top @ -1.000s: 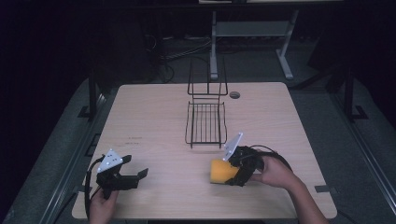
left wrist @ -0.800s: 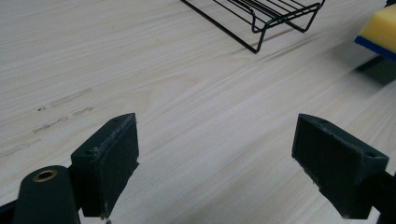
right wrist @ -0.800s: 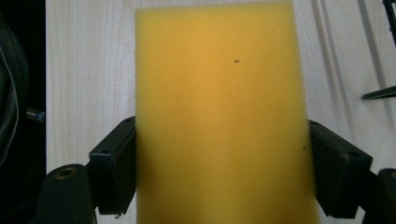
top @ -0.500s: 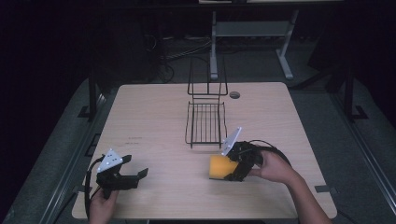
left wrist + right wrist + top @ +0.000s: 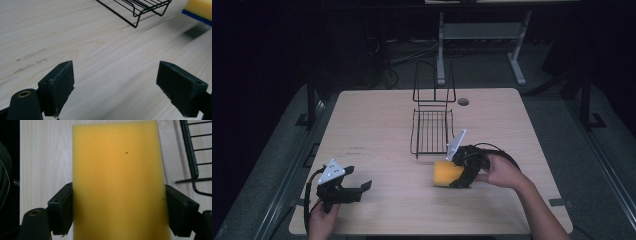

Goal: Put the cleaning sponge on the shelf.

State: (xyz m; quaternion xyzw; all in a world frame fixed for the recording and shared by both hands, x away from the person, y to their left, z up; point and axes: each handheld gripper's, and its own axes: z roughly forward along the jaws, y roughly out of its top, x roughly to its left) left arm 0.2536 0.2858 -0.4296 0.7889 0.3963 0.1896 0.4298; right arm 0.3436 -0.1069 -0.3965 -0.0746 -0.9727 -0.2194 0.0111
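Observation:
A yellow sponge point(image 5: 446, 173) with a blue underside is held just above the wooden table point(image 5: 377, 125), right of centre near the front. My right gripper point(image 5: 462, 176) is shut on the sponge; in the right gripper view both black pads press the sides of the sponge point(image 5: 117, 182). A black wire rack point(image 5: 432, 131) lies just behind the sponge, its back standing upright. My left gripper point(image 5: 362, 189) hovers at the front left, open, with bare table between its pads point(image 5: 58, 85). In the left gripper view the sponge point(image 5: 198, 8) and the rack point(image 5: 140, 8) show at the top right.
A round cable hole point(image 5: 463, 101) sits in the table behind the rack. The table's front edge point(image 5: 422, 231) runs close under both hands. A white metal frame point(image 5: 482, 35) stands on the floor beyond the table. Faint scuff marks point(image 5: 30, 63) lie left of my left gripper.
My right gripper has carried the sponge slightly back toward the rack and lifted it a little. The left gripper has stayed in place.

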